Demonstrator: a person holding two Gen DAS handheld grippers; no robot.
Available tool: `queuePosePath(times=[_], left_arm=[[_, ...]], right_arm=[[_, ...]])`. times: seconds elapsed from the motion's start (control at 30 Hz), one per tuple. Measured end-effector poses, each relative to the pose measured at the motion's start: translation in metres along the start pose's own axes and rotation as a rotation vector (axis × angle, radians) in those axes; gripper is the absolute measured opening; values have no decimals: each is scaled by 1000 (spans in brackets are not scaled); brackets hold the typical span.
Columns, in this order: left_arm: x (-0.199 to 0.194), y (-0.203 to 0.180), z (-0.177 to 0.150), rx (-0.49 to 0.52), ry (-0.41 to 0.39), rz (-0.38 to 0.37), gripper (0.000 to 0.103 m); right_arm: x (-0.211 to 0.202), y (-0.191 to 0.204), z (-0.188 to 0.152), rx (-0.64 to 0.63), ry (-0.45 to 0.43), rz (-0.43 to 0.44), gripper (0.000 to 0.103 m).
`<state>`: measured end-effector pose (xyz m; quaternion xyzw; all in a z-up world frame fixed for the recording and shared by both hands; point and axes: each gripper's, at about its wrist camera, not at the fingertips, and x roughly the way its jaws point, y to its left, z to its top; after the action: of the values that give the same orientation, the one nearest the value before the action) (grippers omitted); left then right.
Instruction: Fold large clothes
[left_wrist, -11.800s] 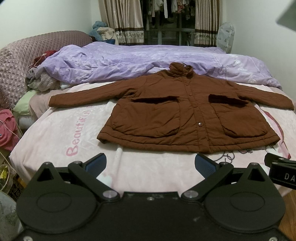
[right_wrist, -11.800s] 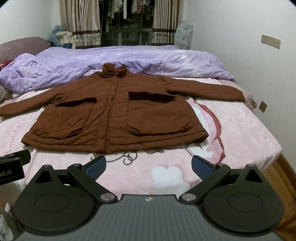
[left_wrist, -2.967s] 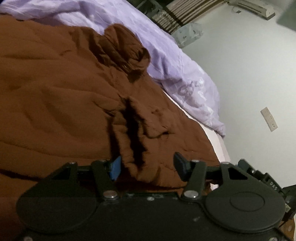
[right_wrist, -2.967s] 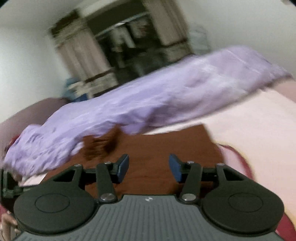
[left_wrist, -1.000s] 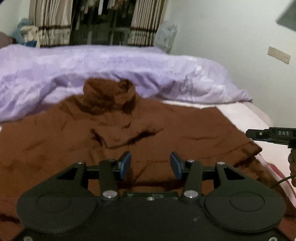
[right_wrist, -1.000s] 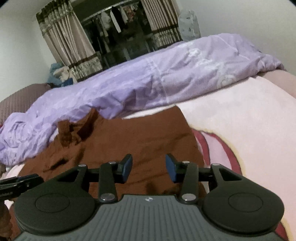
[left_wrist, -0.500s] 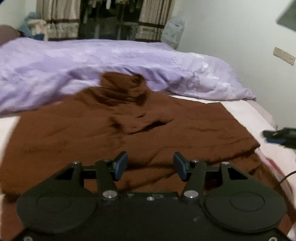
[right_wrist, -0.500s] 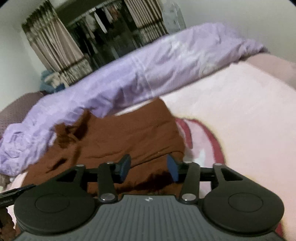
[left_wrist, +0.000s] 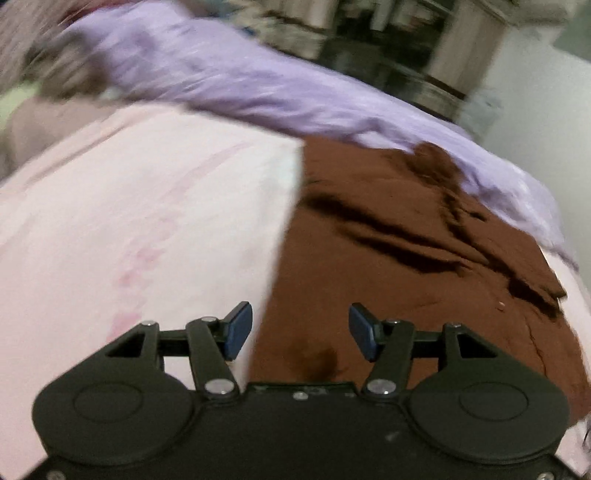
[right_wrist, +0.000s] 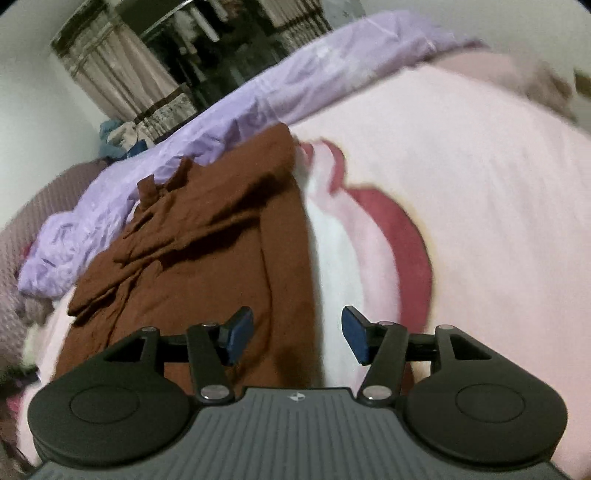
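Note:
A brown jacket (left_wrist: 406, 266) lies on the pink bed cover (left_wrist: 147, 229) with both sleeves folded in over its body, collar (left_wrist: 432, 162) at the far end. My left gripper (left_wrist: 300, 332) is open and empty, straddling the jacket's left edge near the hem. In the right wrist view the jacket (right_wrist: 207, 251) is a narrow strip, and my right gripper (right_wrist: 297, 334) is open and empty over its right edge, with the pink cover (right_wrist: 480, 221) to its right.
A lilac duvet (left_wrist: 229, 85) is bunched along the far side of the bed, also in the right wrist view (right_wrist: 295, 81). Curtains and a dark window (right_wrist: 184, 55) stand behind it. A quilted headboard (right_wrist: 40, 206) is at the left.
Both grippers have pulled back from the jacket's middle towards its hem, the left one to the left edge and the right one to the right edge. Both are wider open.

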<state>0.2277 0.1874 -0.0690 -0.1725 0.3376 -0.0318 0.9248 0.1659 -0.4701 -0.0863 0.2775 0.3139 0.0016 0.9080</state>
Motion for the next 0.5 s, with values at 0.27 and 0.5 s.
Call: queuePosePath(times=[0.27,0.5], left_arm=[[-3,45,-32,-215,81,-119,59],[3,34,-38,-225,102,-174,59]], right_arm=[[6,-10,-24,79,22,66,67],[7,-1,-30,59,29,78,69]])
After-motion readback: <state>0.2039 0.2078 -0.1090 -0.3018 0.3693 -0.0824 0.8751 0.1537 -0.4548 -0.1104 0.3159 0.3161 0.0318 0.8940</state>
